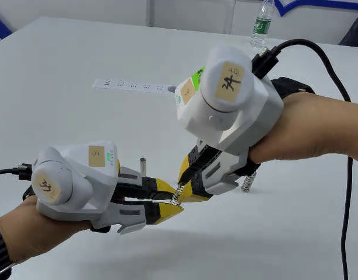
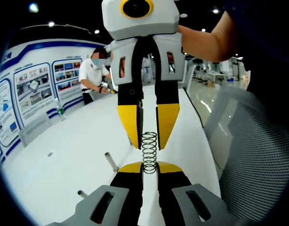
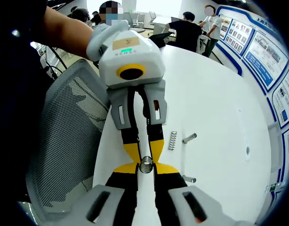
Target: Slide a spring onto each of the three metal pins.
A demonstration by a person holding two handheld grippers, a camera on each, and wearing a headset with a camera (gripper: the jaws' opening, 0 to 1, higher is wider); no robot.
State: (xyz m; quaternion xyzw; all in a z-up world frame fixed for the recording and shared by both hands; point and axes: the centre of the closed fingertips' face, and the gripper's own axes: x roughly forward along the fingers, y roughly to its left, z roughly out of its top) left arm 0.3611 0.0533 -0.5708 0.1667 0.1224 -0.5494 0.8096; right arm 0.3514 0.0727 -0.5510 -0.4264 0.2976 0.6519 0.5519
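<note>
A small steel spring (image 1: 178,194) hangs above the white table (image 1: 80,64) between the two grippers, which meet tip to tip. My left gripper (image 1: 173,201) comes from the lower left and is shut on one end of the spring (image 2: 149,153). My right gripper (image 1: 183,185) reaches down from the upper right and is shut on the other end (image 3: 145,165). One metal pin (image 1: 143,166) stands upright just behind the left gripper. Two pins (image 2: 110,161) (image 2: 81,193) show on the table (image 3: 189,138) (image 3: 188,179). A second spring (image 1: 247,182) lies by the right gripper (image 3: 172,140).
A water bottle (image 1: 262,23) stands at the far table edge, and a printed strip (image 1: 132,86) lies flat mid-table. A black cable (image 1: 348,175) runs down the right side. A mesh chair (image 3: 69,122) sits beside the table; people stand in the background.
</note>
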